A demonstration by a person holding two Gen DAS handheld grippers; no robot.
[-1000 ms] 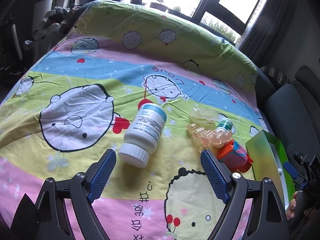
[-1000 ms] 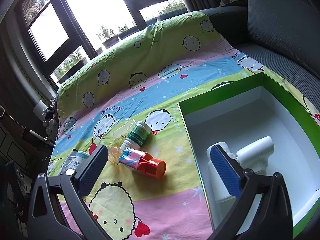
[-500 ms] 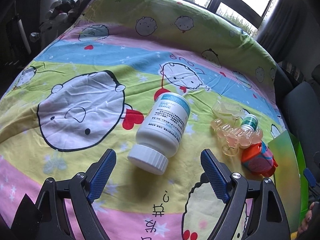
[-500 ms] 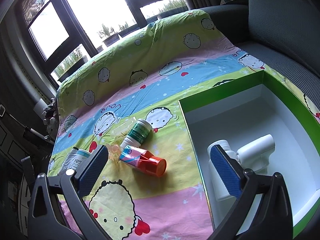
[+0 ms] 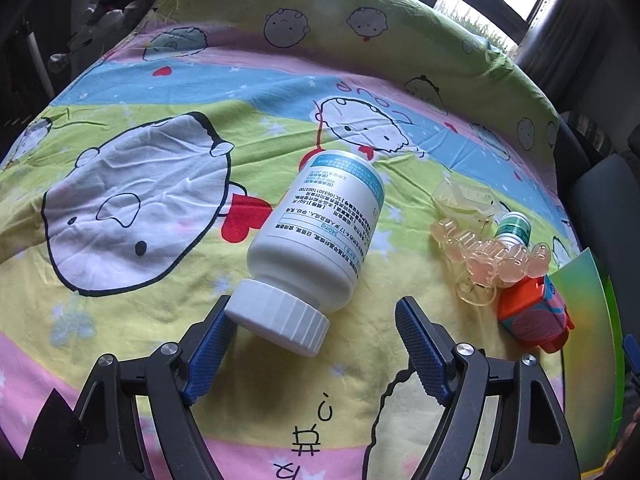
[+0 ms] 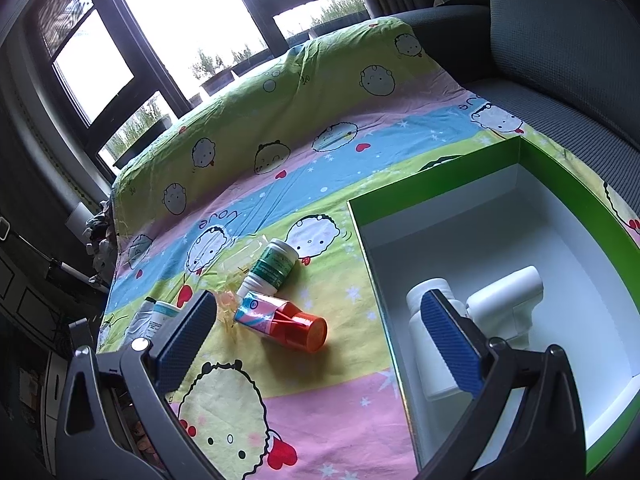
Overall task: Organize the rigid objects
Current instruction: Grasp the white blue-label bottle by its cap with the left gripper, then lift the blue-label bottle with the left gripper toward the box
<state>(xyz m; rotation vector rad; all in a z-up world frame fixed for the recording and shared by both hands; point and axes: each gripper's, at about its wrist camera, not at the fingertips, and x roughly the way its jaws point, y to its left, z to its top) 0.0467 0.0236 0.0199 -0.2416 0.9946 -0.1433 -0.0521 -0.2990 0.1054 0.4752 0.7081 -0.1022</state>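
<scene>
Between the spread fingers of the left gripper [image 5: 316,332] lies a white pill bottle [image 5: 316,236] on its side on a cartoon-print sheet [image 5: 132,184], its ribbed cap [image 5: 278,320] pointing back toward the gripper and its base pointing away. The cap sits against the tip of the left finger, while the right finger stands clear of it, so the jaws are wide apart and grip nothing. Ahead and to the right of this gripper rests a clear plastic clip [image 5: 484,260], with a small green-labelled bottle [image 5: 514,230] just behind it and an orange and pink container [image 5: 534,316] just beside it, nearer the gripper. At the far right edge shows the wall of a green box [image 5: 582,312]. The right gripper [image 6: 320,332] hangs above the sheet with its fingers also spread and nothing between them. Just ahead of it, between the finger tips, lies the orange and pink container [image 6: 284,322] on its side, the green-labelled bottle [image 6: 272,268] touching it from beyond. Past its left finger a part of the white pill bottle [image 6: 158,318] peeks out. To its right sits the green box [image 6: 432,196], white inside, holding two white bottles [image 6: 504,296] lying close together behind the right finger.
</scene>
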